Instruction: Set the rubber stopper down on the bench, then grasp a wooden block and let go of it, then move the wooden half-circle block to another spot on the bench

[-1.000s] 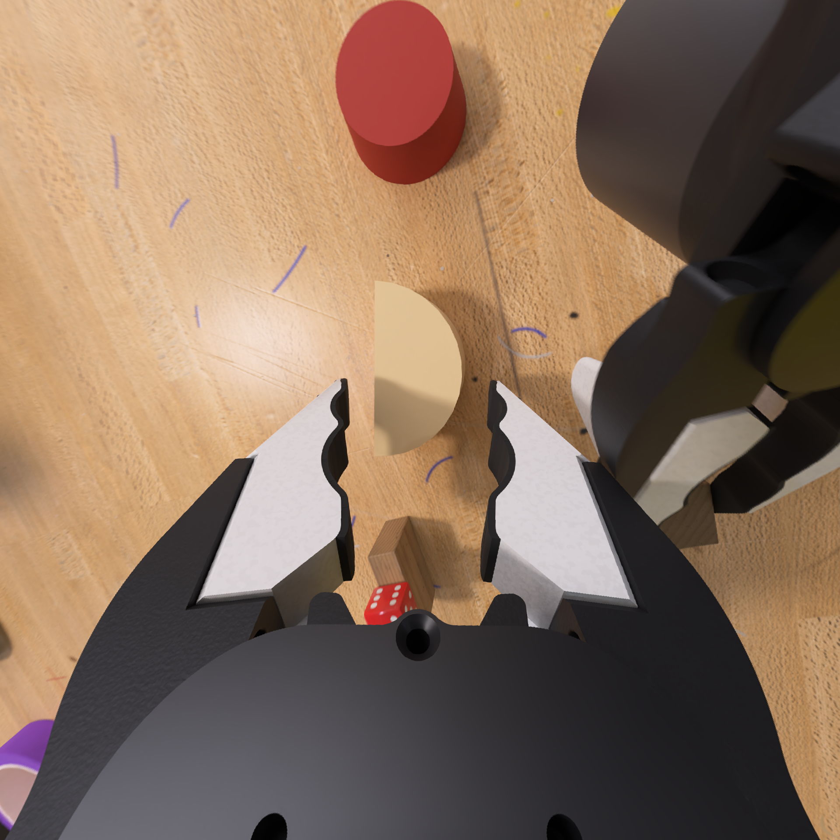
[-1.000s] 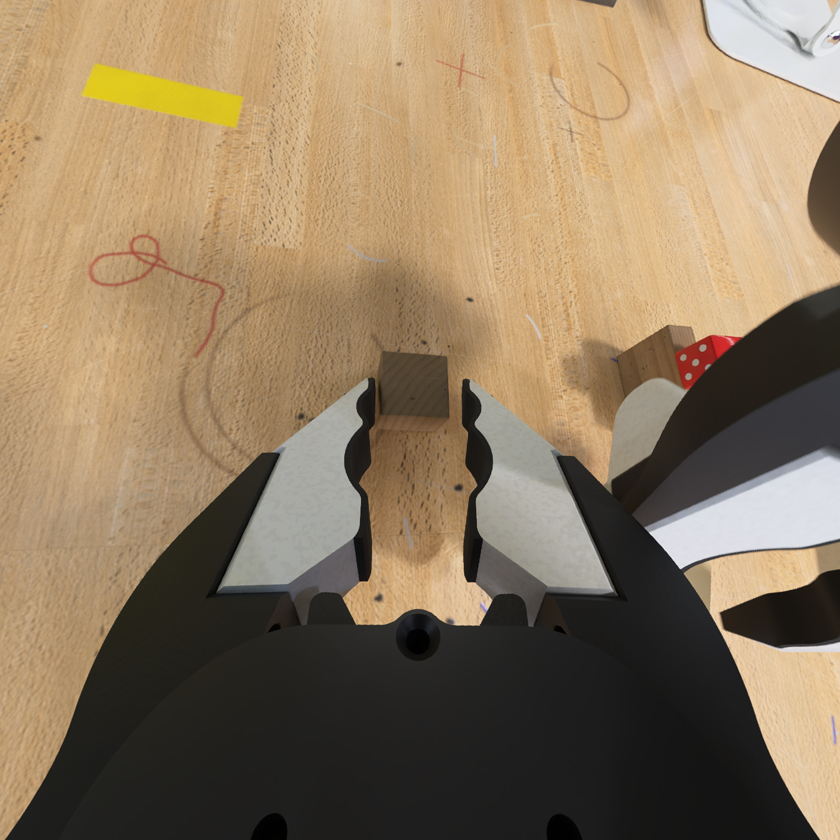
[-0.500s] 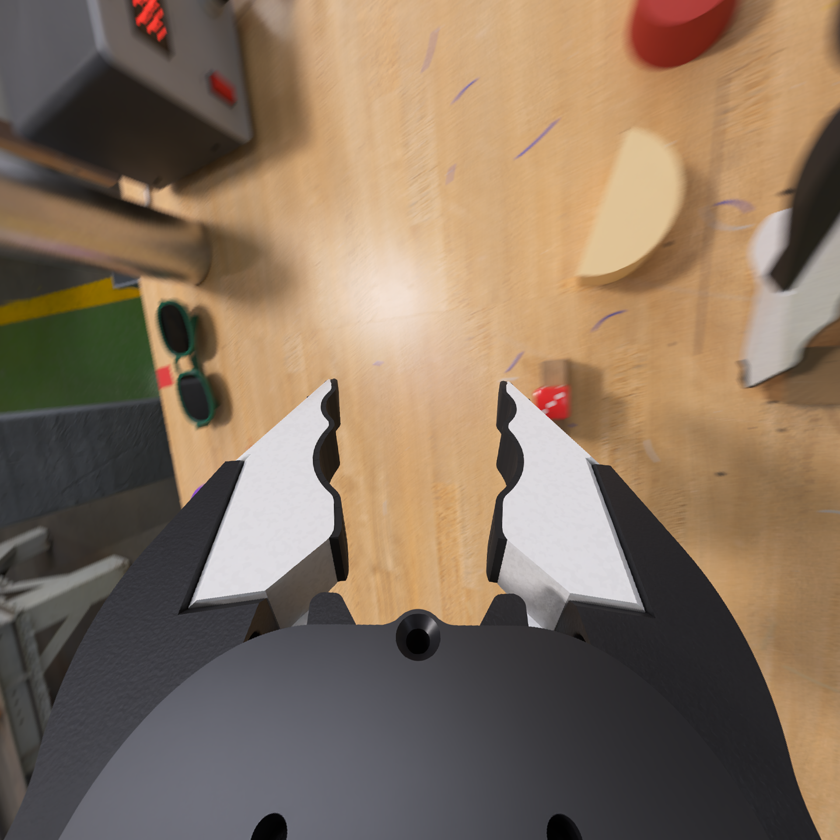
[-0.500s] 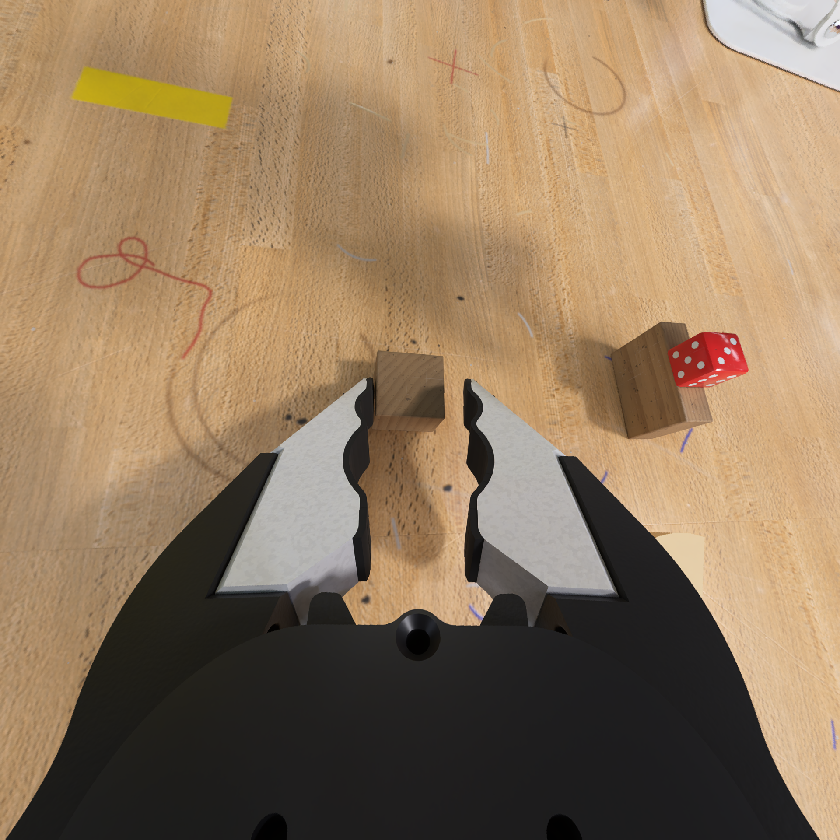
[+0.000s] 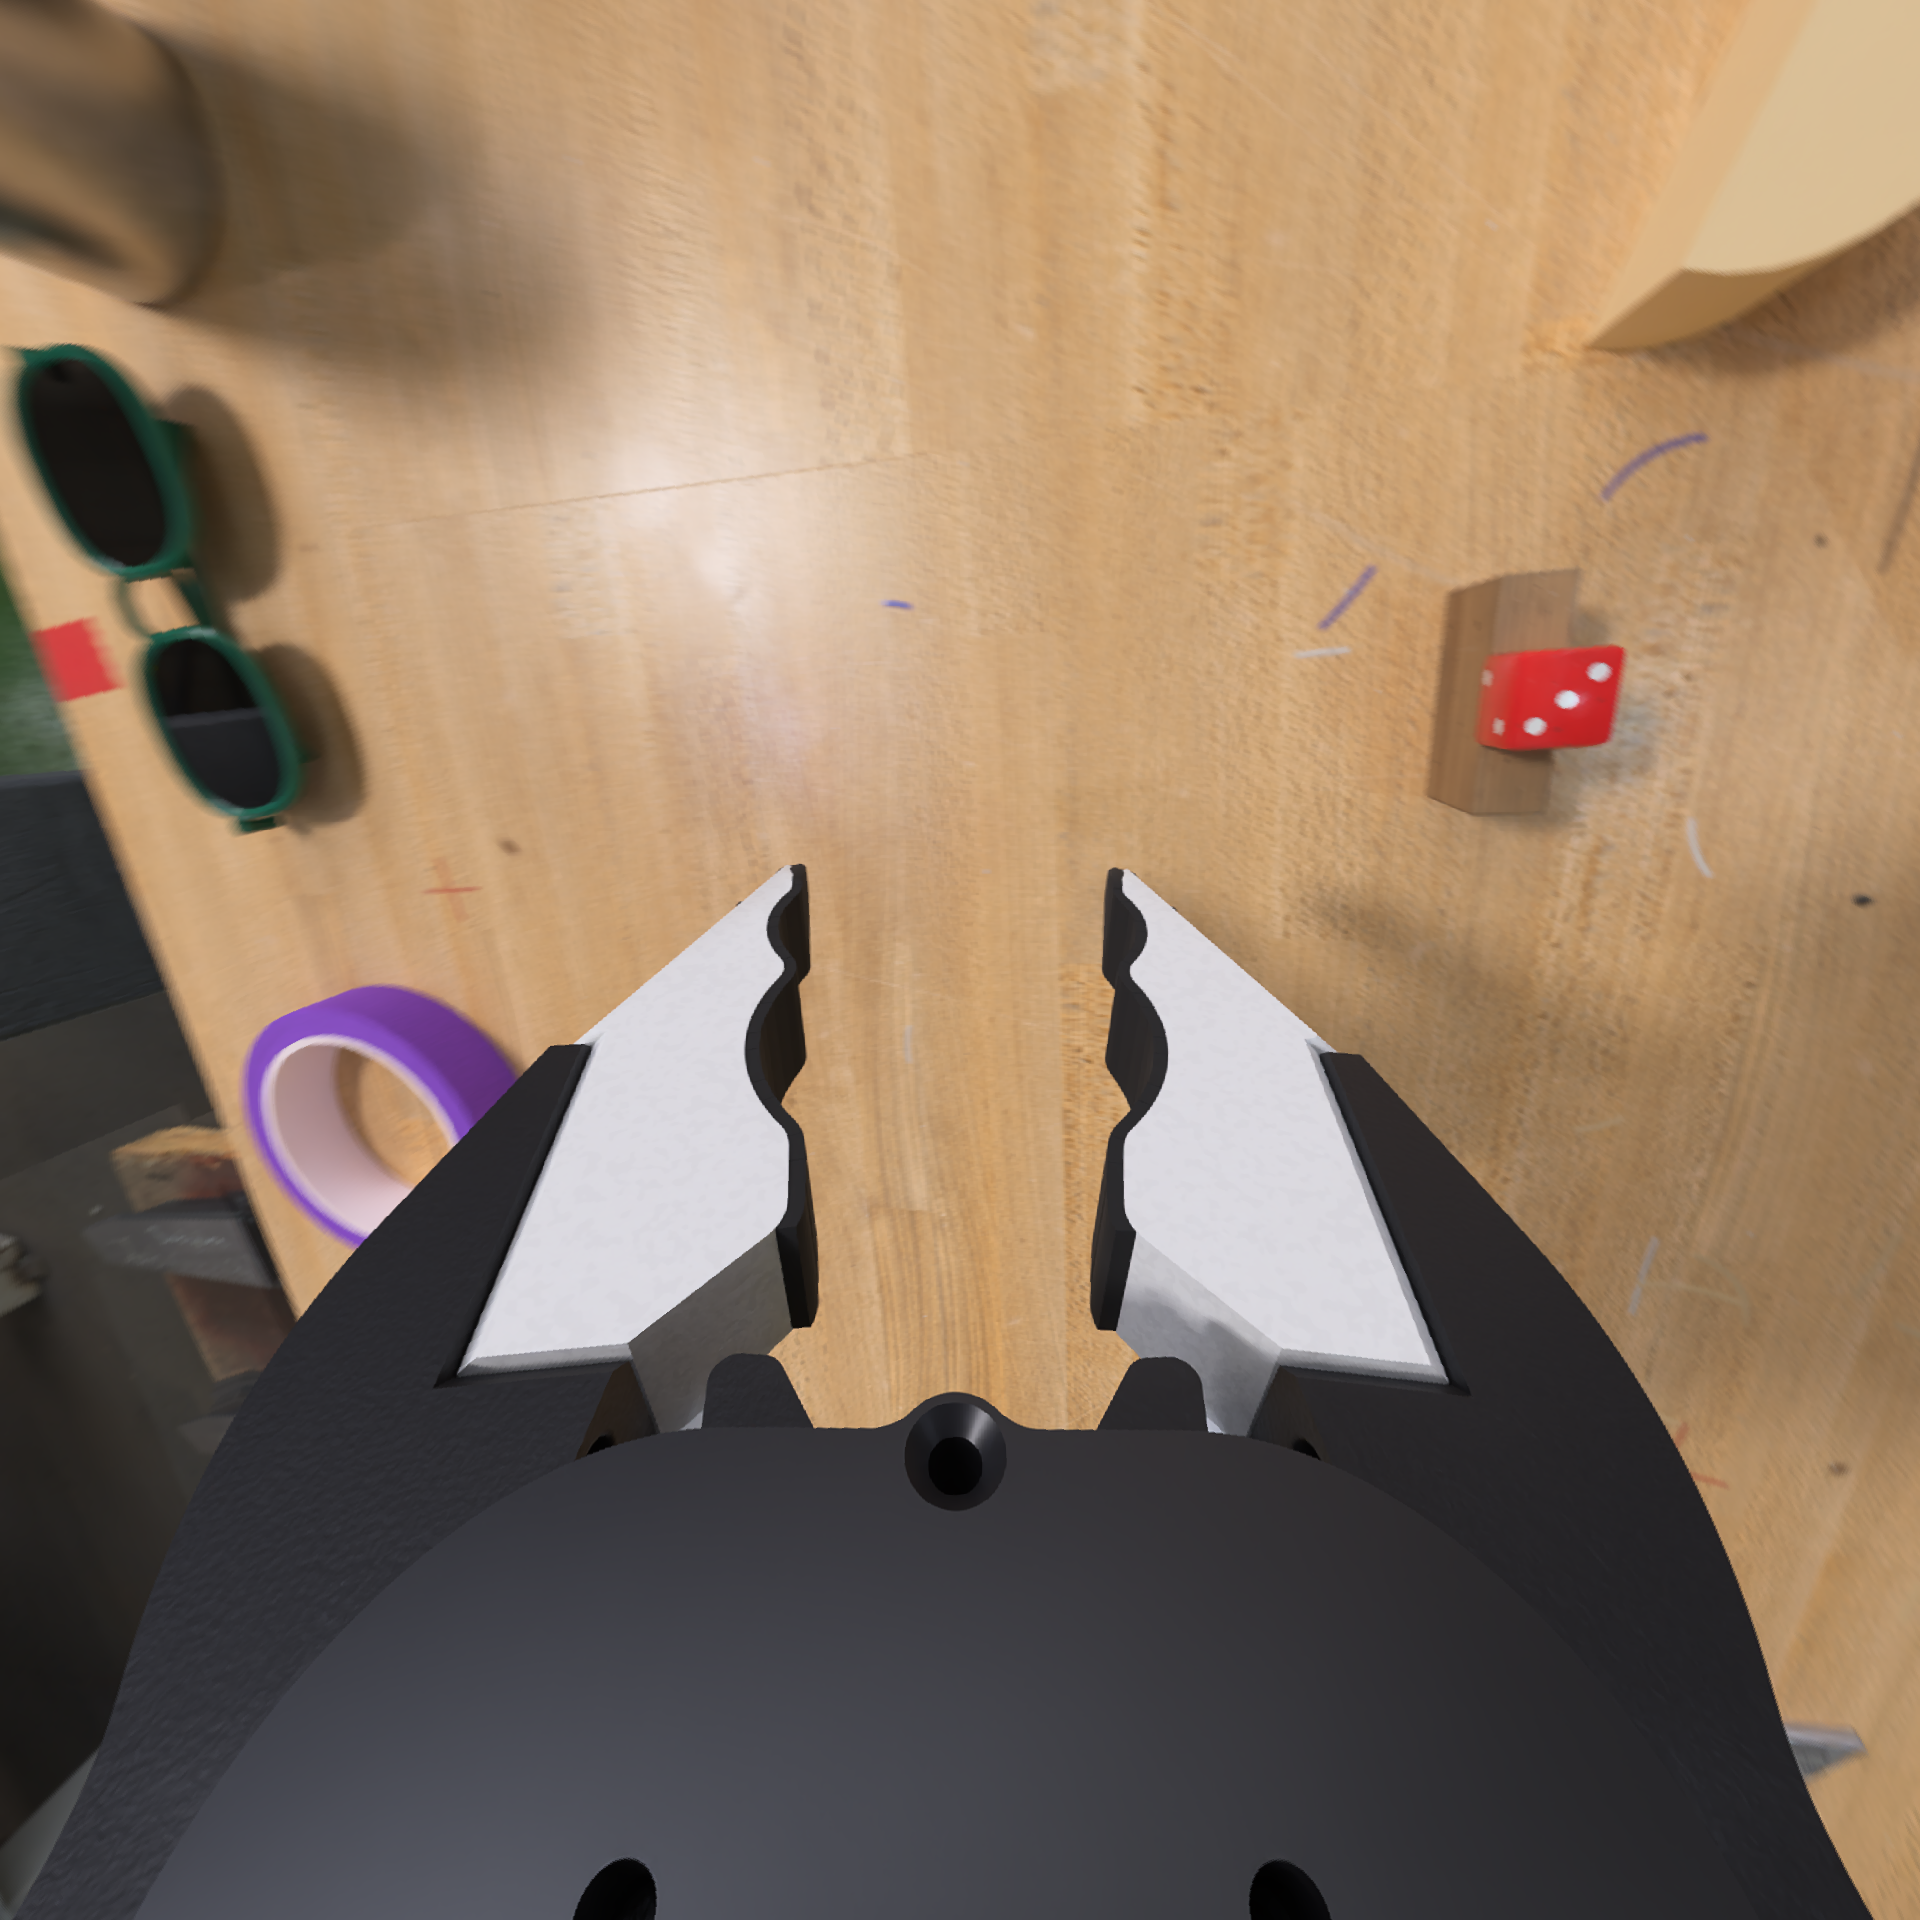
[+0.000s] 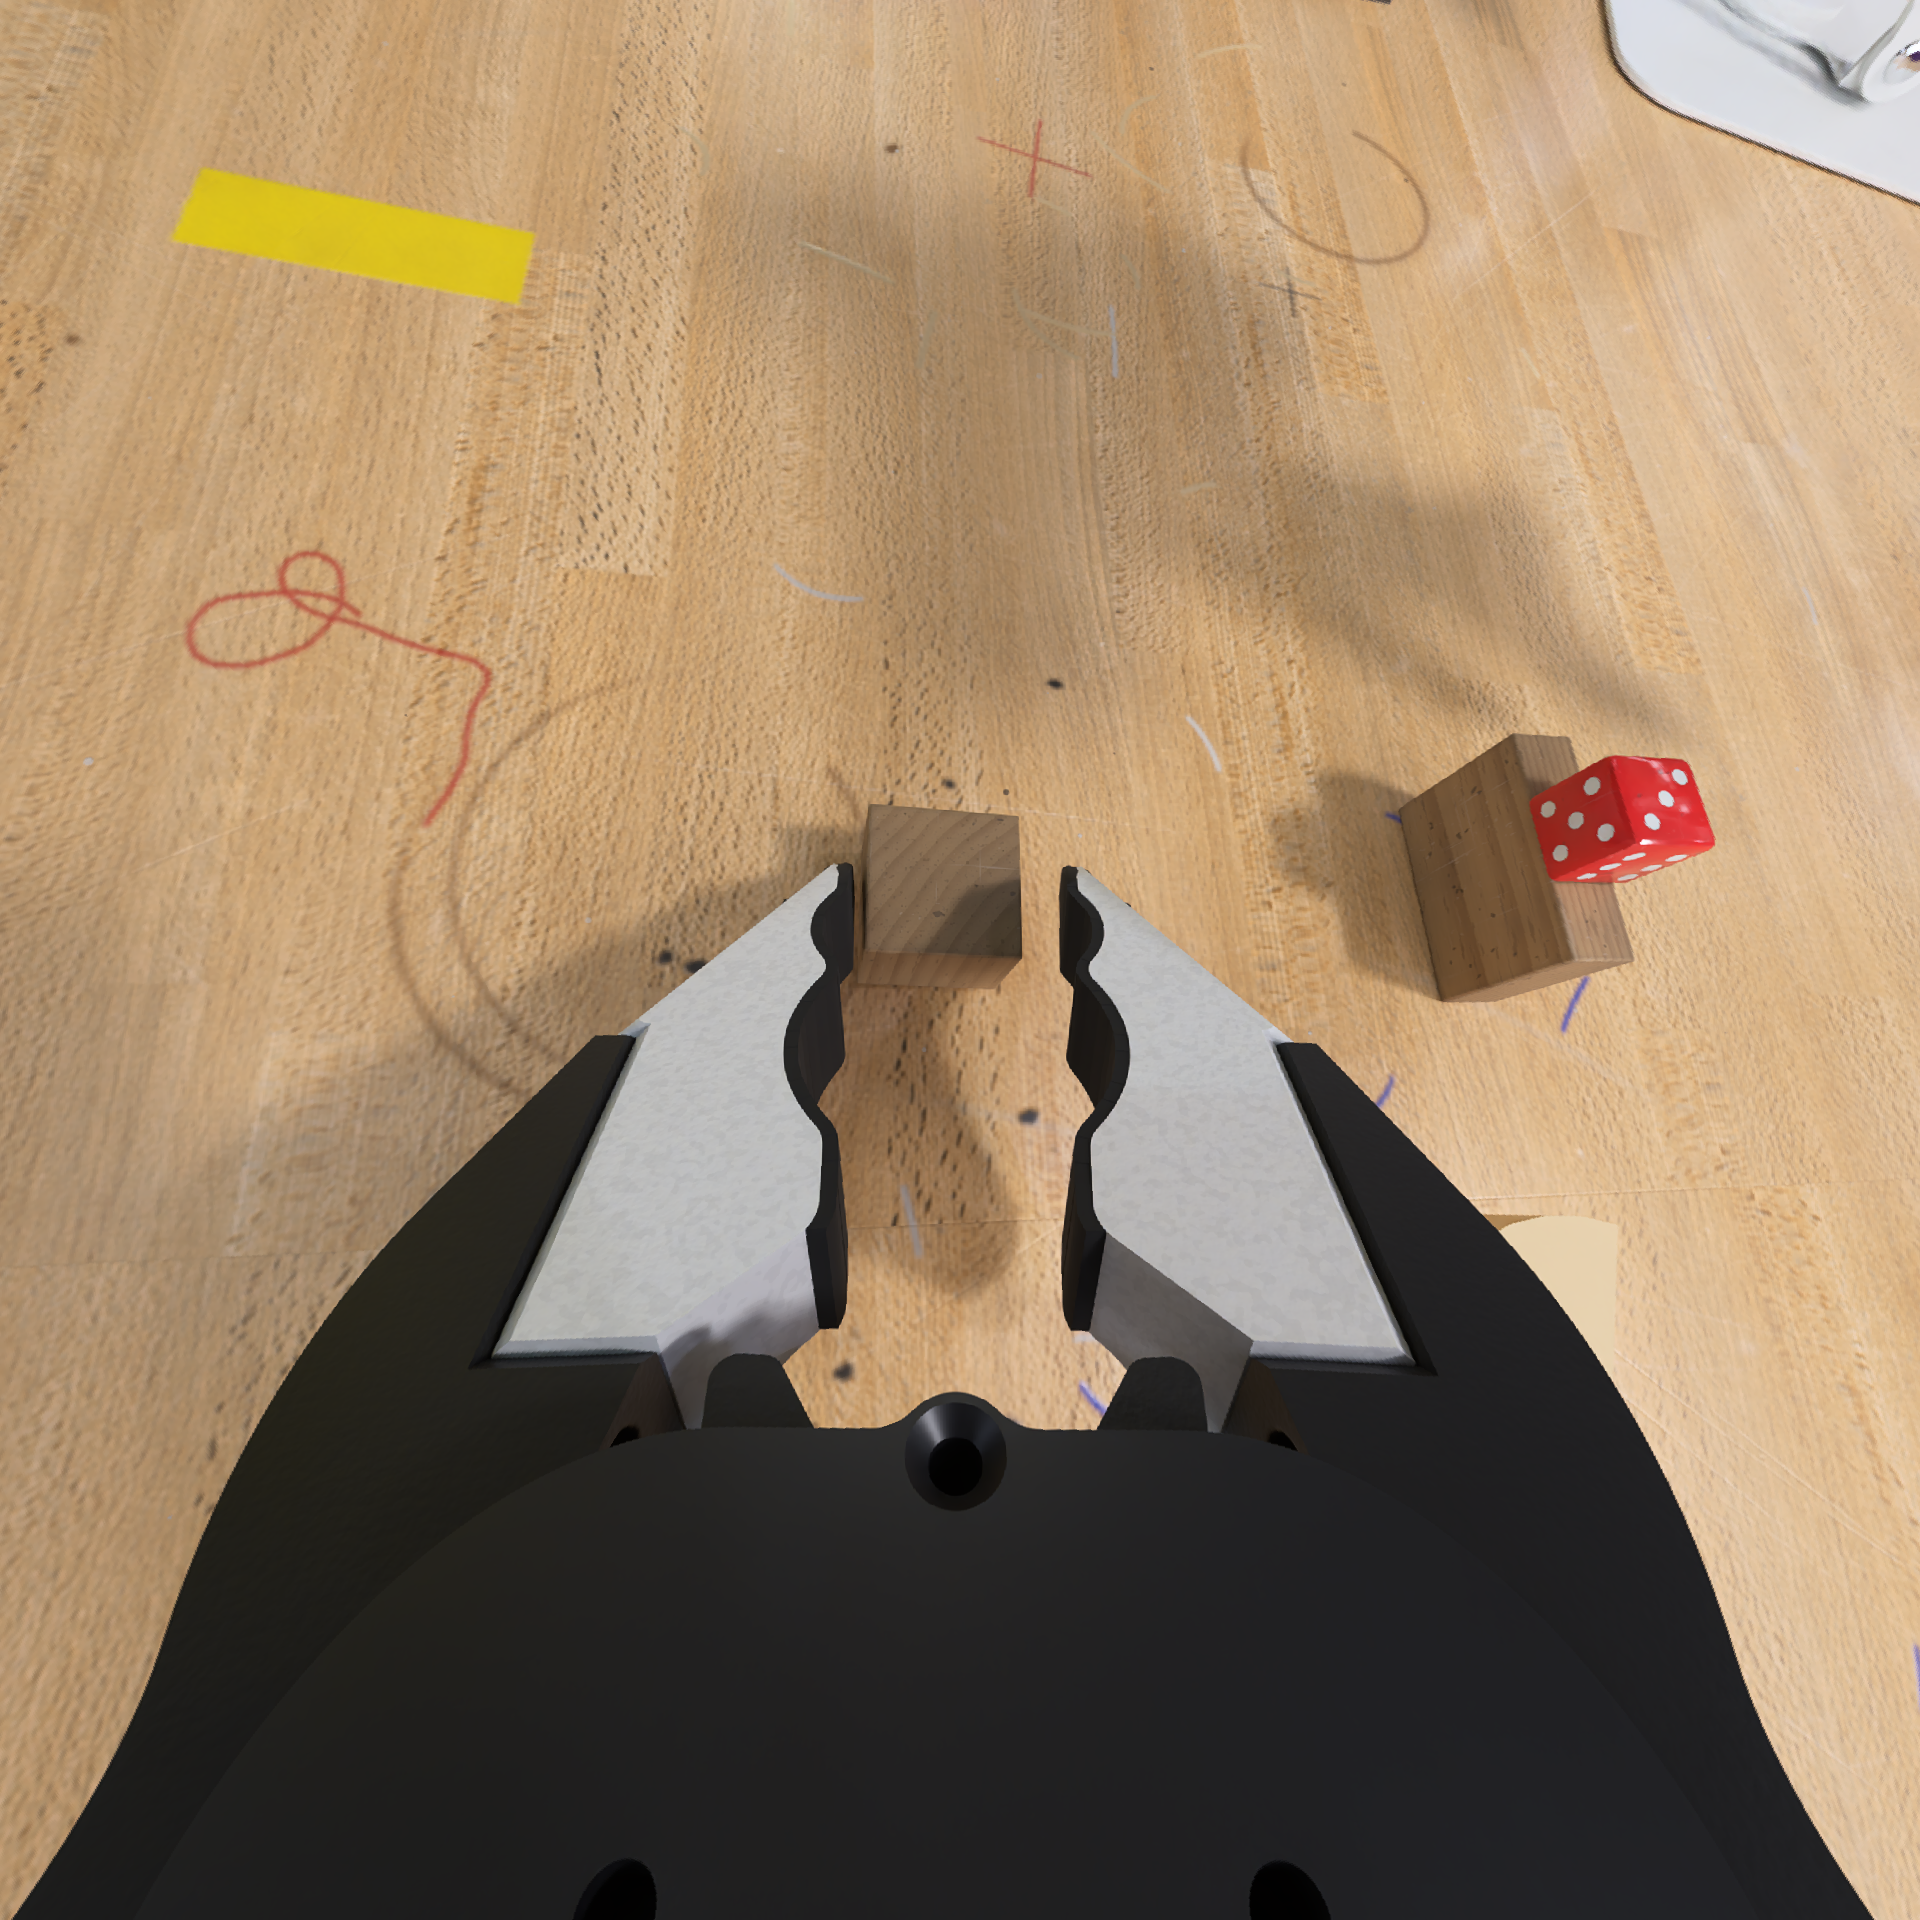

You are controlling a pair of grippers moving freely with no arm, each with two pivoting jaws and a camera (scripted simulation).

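Observation:
My left gripper (image 5: 956, 878) is open and empty over bare bench. The pale wooden half-circle block (image 5: 1787, 156) lies far off at the top right, partly cut off by the frame edge. My right gripper (image 6: 957, 873) is open, its fingertips on either side of a small wooden cube (image 6: 940, 883) that rests on the bench. The left fingertip sits against the cube and a gap shows on the right. A sliver of the half-circle block (image 6: 1558, 1268) shows beside the right finger. The rubber stopper is not in view.
A larger wooden block (image 6: 1496, 883) (image 5: 1496, 696) lies with a red die (image 6: 1621, 821) (image 5: 1548, 696) on it. Green sunglasses (image 5: 156, 582), a purple tape roll (image 5: 364, 1101) and a blurred wooden cylinder (image 5: 94, 145) sit by the bench's left edge. There is also a yellow tape strip (image 6: 353, 234) and a white tray (image 6: 1766, 94).
My left gripper has swung left, away from the half-circle block and stopper, staying open, and no longer shows in the right wrist view. My right gripper has hardly moved.

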